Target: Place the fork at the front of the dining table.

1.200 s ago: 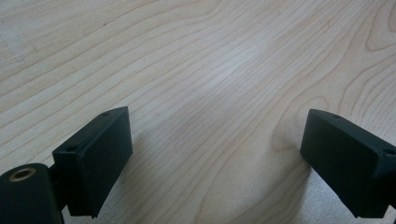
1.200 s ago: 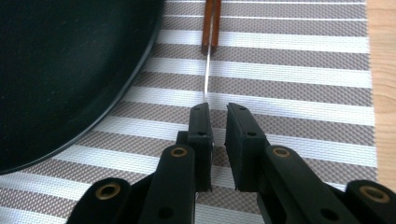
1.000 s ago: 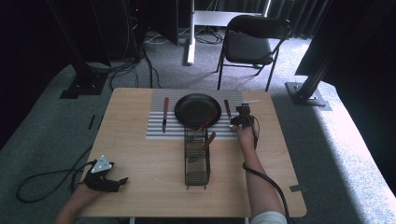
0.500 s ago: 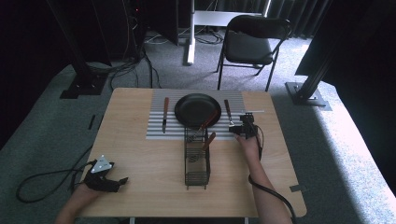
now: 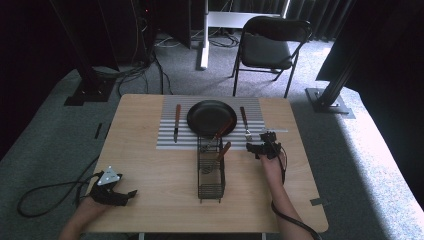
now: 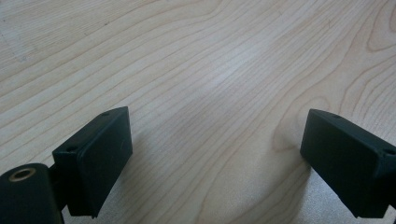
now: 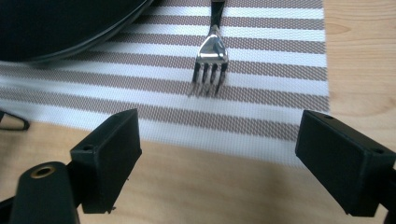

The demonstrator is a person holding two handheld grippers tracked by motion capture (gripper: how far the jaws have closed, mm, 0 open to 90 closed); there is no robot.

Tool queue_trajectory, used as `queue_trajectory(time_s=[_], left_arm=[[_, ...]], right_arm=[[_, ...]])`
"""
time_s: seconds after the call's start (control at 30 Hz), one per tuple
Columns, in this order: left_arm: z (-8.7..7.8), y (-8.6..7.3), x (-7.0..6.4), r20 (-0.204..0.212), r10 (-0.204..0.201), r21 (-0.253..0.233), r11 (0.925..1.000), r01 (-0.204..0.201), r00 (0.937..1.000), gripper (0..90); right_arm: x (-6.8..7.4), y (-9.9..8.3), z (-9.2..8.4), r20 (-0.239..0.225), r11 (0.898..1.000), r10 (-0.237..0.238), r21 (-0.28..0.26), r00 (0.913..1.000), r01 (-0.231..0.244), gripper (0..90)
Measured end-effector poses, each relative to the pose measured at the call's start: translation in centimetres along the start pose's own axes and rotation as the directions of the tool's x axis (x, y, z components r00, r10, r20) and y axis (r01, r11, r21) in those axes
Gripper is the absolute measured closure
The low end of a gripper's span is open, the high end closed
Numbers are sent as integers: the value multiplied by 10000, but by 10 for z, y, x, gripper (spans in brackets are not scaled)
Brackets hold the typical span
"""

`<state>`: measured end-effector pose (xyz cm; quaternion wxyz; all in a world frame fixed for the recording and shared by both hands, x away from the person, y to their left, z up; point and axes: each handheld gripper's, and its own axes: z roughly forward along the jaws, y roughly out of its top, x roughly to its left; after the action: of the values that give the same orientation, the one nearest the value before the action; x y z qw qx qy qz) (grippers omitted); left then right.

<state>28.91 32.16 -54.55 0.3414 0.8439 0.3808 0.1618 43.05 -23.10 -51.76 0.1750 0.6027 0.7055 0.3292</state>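
Note:
A black plate (image 5: 211, 118) lies on a striped placemat (image 5: 167, 141) at the far middle of the table. A wood-handled knife (image 5: 176, 122) lies left of the plate, a fork (image 5: 244, 123) right of it. In the right gripper view the fork (image 7: 211, 57) points its tines toward me, with the plate (image 7: 56, 28) at upper left. My right gripper (image 5: 261, 147) hangs open just off the mat's near right corner, nothing between its jaws. My left gripper (image 5: 122, 196) rests open on bare wood at the near left. A black wire basket (image 5: 210, 170) holds two wood-handled utensils (image 5: 222, 150).
The wooden table (image 5: 150, 175) has a near edge by my forearms. A black folding chair (image 5: 270, 47) stands beyond the far edge. Cables (image 5: 45, 197) trail off the left side onto grey carpet.
My right gripper has drawn back toward me from beside the fork to the mat's near right corner. The left gripper has stayed put.

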Motion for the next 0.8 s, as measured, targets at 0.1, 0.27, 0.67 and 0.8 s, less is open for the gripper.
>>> queue_trajectory(time_s=[0.1,0.27,0.67,0.8], left_arm=[[0,0,0,0,1,0,10000,-1,10000,89],[0,0,0,1,-2,-3,10000,2,10000,89],[0,0,0,1,-4,-3,10000,4,10000,89],[0,0,0,1,-4,-3,10000,4,10000,89]], right_arm=[[-2,-9,-6,-10,9999,-50,-156,10000,49,127],[-4,-26,-14,105,9994,-46,-330,9999,50,127],[-16,-56,-41,183,9952,-178,-959,9997,195,125],[-23,-65,-51,360,9927,-113,-1197,9993,156,125]])
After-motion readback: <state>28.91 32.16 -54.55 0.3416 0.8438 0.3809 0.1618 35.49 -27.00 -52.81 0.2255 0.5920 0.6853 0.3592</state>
